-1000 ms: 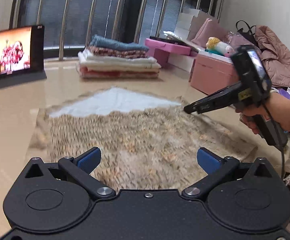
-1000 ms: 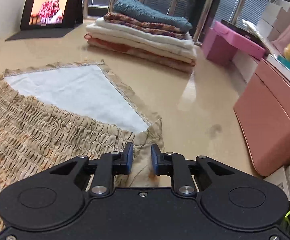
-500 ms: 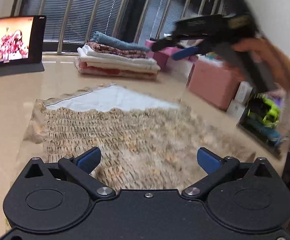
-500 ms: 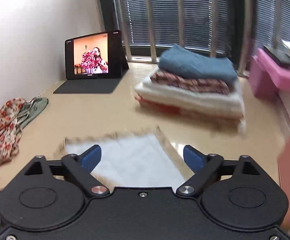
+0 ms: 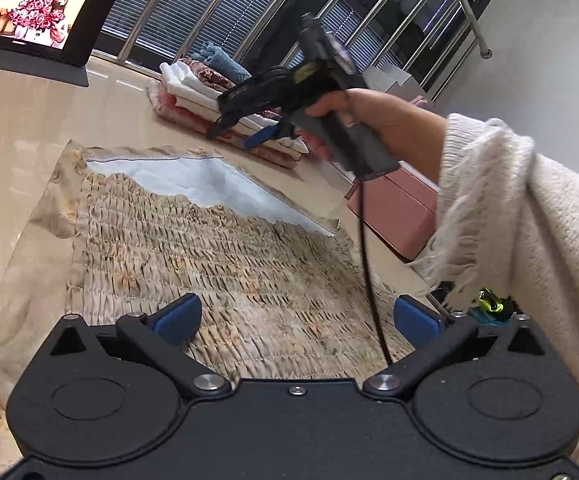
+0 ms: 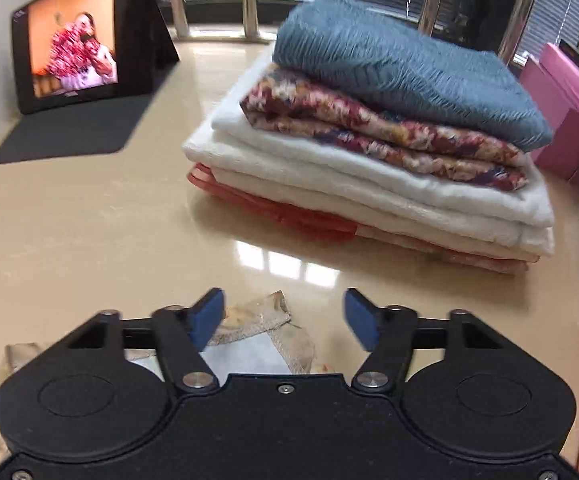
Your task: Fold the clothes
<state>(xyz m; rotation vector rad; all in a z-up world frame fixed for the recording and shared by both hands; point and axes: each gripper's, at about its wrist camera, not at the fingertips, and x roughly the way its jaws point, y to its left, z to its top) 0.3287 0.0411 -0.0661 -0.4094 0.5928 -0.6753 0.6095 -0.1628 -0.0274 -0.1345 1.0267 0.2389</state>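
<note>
Folded stack behind spread garment, tablet left.

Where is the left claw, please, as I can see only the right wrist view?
Observer: The left claw hovers open over the garment's near edge.
Operator: How does the garment lie?
Observer: Spread flat, with a far flap turned back to show a wide triangle of white lining.
Operator: Is my right claw touching anything?
Observer: No. From the left view, the right claw is up in the air above the garment's far edge, its jaws closing on nothing.
</note>
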